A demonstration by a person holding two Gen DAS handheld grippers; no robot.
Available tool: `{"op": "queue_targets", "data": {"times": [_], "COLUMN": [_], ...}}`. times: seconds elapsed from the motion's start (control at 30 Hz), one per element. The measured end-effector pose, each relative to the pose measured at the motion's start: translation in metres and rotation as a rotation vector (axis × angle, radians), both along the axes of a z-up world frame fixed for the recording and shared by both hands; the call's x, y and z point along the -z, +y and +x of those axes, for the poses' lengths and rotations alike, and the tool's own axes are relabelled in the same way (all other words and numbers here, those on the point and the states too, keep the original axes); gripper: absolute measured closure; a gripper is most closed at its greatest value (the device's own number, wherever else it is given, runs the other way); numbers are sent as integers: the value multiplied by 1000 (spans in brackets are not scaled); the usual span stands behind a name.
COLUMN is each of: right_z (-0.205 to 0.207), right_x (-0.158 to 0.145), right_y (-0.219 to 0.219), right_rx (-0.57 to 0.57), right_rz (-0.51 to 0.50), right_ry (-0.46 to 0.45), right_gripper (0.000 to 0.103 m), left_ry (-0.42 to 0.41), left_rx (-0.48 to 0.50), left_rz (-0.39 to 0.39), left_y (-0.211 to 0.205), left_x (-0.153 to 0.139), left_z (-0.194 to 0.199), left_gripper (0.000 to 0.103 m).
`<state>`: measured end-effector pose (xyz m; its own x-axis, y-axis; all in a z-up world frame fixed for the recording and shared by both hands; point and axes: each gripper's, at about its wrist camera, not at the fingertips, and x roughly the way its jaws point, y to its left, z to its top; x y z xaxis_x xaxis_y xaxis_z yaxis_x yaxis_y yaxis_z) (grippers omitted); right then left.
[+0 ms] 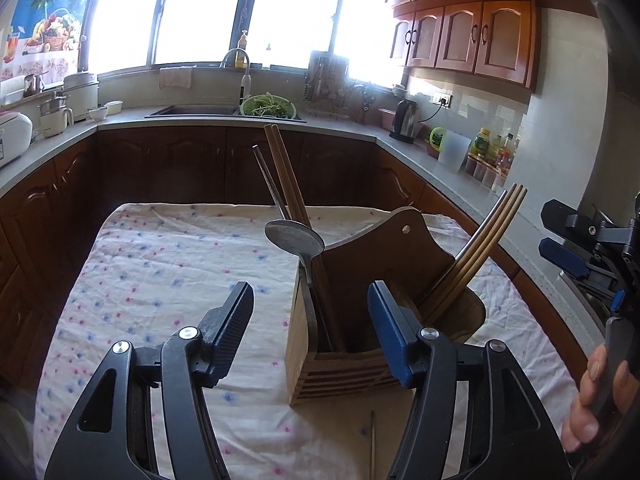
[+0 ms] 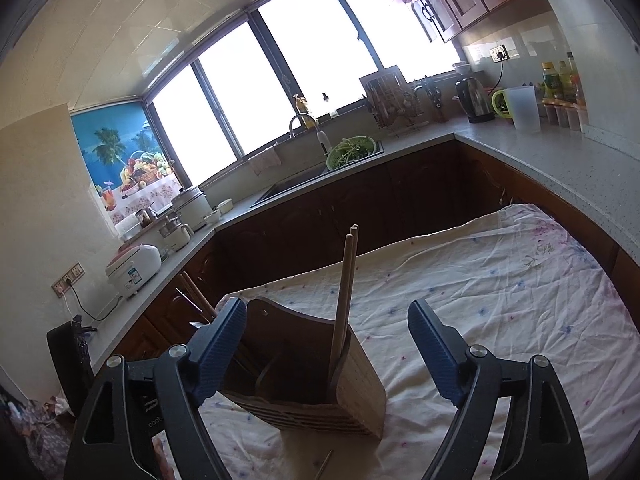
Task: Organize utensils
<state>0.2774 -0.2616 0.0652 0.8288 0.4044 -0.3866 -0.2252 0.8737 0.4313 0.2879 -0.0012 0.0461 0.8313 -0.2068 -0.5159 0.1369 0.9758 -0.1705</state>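
A wooden utensil holder (image 1: 316, 344) (image 2: 360, 392) stands on the cloth-covered table (image 1: 160, 264). Its left compartment holds a metal spoon (image 1: 294, 238), bowl up, and wooden chopsticks (image 1: 286, 172). Its right compartment holds more chopsticks (image 1: 480, 240), seen upright in the right wrist view (image 2: 345, 300). One loose chopstick (image 1: 373, 444) (image 2: 323, 465) lies on the cloth in front of the holder. My left gripper (image 1: 312, 300) is open and empty just in front of the holder. My right gripper (image 2: 326, 328) is open and empty above the holder; it also shows at the right edge of the left wrist view (image 1: 560, 240).
A kitchen counter (image 1: 432, 160) runs around the table, with a sink (image 1: 192, 111), a green colander (image 1: 269, 106), a kettle (image 1: 405, 120), bottles (image 1: 496, 152) and a rice cooker (image 2: 134, 268). The floral cloth (image 2: 500, 300) spreads to the right of the holder.
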Motion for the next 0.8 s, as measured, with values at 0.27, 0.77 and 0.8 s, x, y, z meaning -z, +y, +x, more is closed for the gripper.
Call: {"op": "queue_targets", "data": {"times": [0.27,0.77,0.8], "right_z": [-19,-94,-99], "right_x": [-3,12,14], "right_y": [2,4,4], "right_rx": [-18,-49,-53], "right_rz": [9,-7,-12], "right_ry": [-17,-44,-44], "right_gripper": [10,6,6], "left_ry": [-28,-59,-55], "left_rx": [-37,-107,-112], "left_rz": [34,62,59], "left_y": [3,15,16], "left_x": [-8,-3,-1], "left_z": [-23,-101,-107], "left_gripper": [22,8,8]}}
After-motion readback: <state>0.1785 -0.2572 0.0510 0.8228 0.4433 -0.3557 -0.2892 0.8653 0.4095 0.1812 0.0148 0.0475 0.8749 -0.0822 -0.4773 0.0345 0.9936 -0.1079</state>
